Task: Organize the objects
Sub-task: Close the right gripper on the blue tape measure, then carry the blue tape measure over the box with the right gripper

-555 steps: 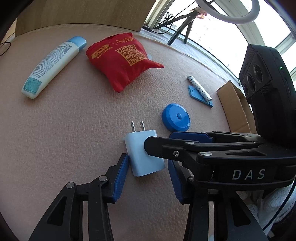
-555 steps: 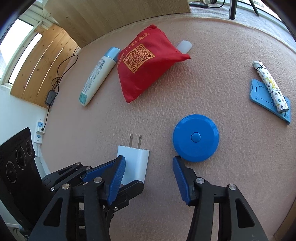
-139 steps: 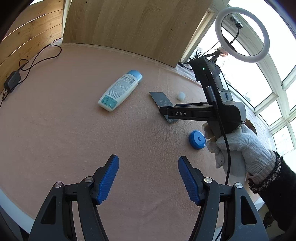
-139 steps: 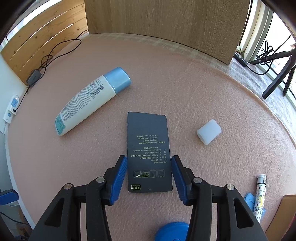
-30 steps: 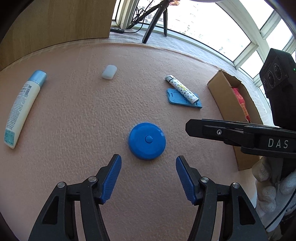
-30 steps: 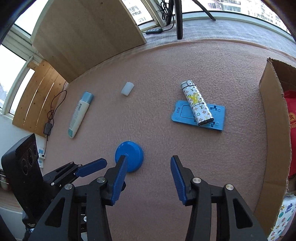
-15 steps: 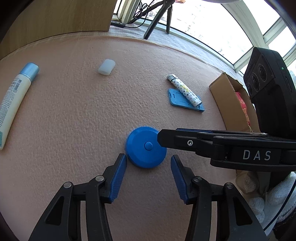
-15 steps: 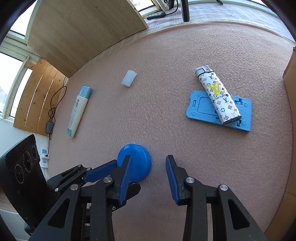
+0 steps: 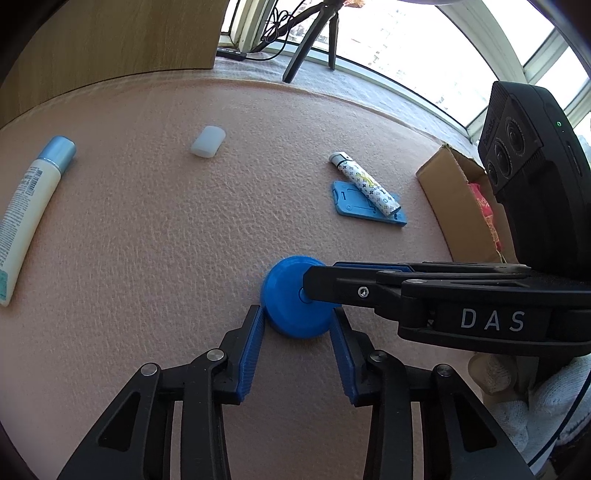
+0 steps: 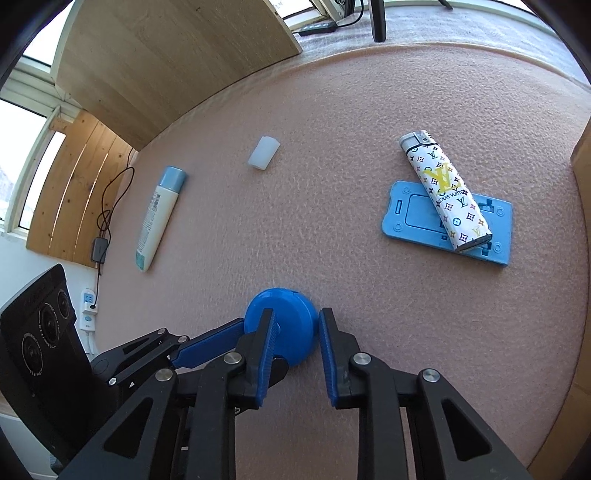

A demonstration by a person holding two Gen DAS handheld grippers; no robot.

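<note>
Left wrist view: we see the left claw (image 9: 297,325) with its blue pads on either side of a round blue disc (image 9: 291,314) lying flat on the pink tabletop (image 9: 147,229), the left pad touching its rim, the right pad at or just off its edge, so we cannot tell whether the grip has fully closed. The right claw (image 10: 293,330) reaches in from the right at the same disc (image 10: 291,321); its fingers stand apart, one over the disc's top and the other just beside its right edge. A white-gloved hand (image 9: 546,402) holds that right tool. Farther back, a patterned white lighter (image 9: 364,184) rests across a flat blue plastic holder (image 9: 354,205), well apart from the disc. A small white cap (image 9: 208,141) lies near the far middle, and a white bottle with a pale blue cap (image 9: 27,210) lies on its side at the left edge. An open cardboard box (image 9: 454,206) sits at the tabletop's right edge with something red inside. A tripod (image 9: 314,33) stands by the windows beyond.
</note>
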